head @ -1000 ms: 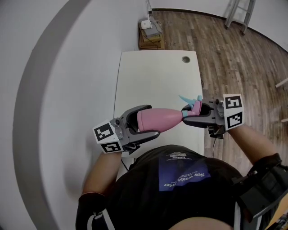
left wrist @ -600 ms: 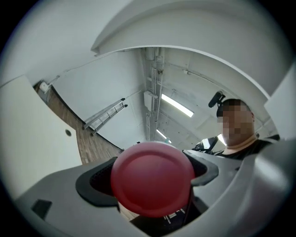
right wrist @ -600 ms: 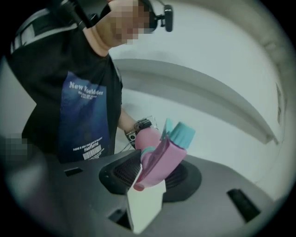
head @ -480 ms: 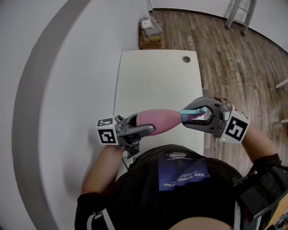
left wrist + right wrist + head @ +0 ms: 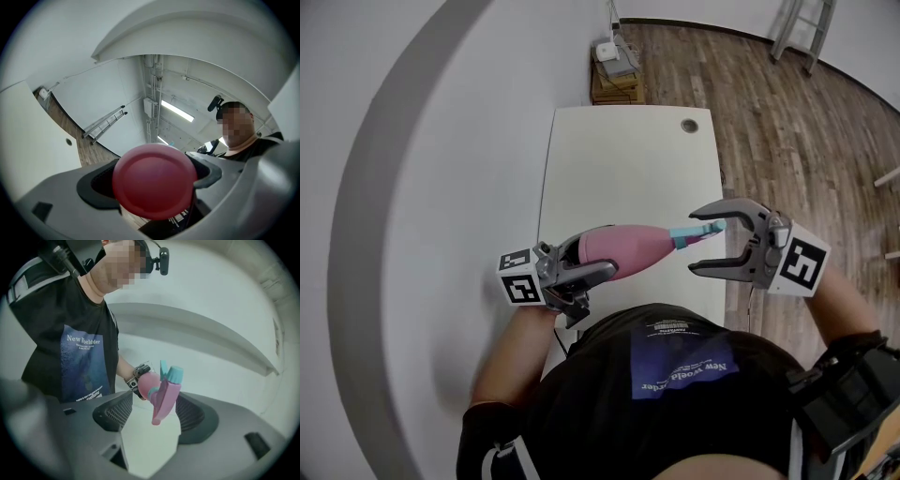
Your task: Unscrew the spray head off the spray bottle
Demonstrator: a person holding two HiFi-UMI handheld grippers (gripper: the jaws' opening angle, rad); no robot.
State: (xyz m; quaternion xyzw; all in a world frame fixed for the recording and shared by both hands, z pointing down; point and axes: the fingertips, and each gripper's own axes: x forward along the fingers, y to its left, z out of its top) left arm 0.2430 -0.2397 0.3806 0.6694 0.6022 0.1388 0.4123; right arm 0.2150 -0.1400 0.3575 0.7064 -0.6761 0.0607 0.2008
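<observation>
- We are holding the left forearm (image 5: 511, 361) bent in close to the body. The left gripper (image 5: 602, 255) is reaching out towards the right gripper, with its marker cube (image 5: 521, 277) at the wrist end.
- The left gripper's jaws are clamping the pink spray bottle (image 5: 623, 248) round its wide lower end. In the left gripper view the round base (image 5: 154, 180) is filling the gap between the two pads and pressing on both.
- The bottle is lying close to level, with the near end of the white table (image 5: 628, 159) below both grippers. Its long axis is running from one gripper to the other: the base is inside the left gripper and the narrow neck is pointing at the right gripper.
- The spray head (image 5: 694, 232) is sitting on the neck, between the right gripper's jaws. In the right gripper view its teal nozzle is pointing up and its pink trigger (image 5: 164, 404) is hanging down.
- The right gripper (image 5: 694, 242) has just been opening its jaws, and they are standing wide, gripping nothing. One pad is well clear of the spray head. The other is just beside it, and we cannot tell whether they are touching.
- We are bringing the right forearm (image 5: 844, 305) in from the right. The right gripper is pointing back at the left gripper, with one jaw on the far side of the spray head and one on the near side.
</observation>
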